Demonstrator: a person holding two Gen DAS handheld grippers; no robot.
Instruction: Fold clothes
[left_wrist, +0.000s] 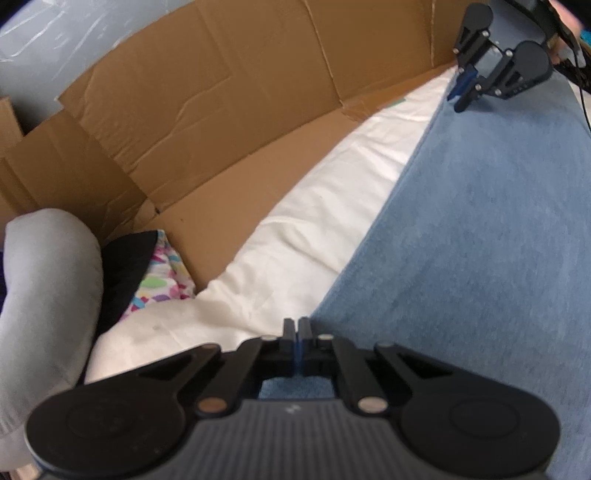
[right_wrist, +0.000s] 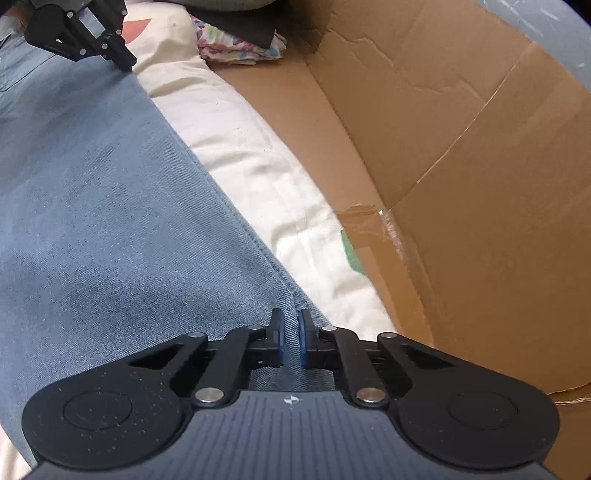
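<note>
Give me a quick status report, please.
Left claw and right claw shut on blue denim garment edge. Garment flat on white sheet. Nothing in the way.

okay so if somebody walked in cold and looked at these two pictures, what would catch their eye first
Probably the blue denim garment spread across the white sheet, with the left gripper and the right gripper each pinched shut on its edge. Next, the brown cardboard standing as a wall beyond the sheet, and a small colourful patterned cloth bunched by its corner.
</note>
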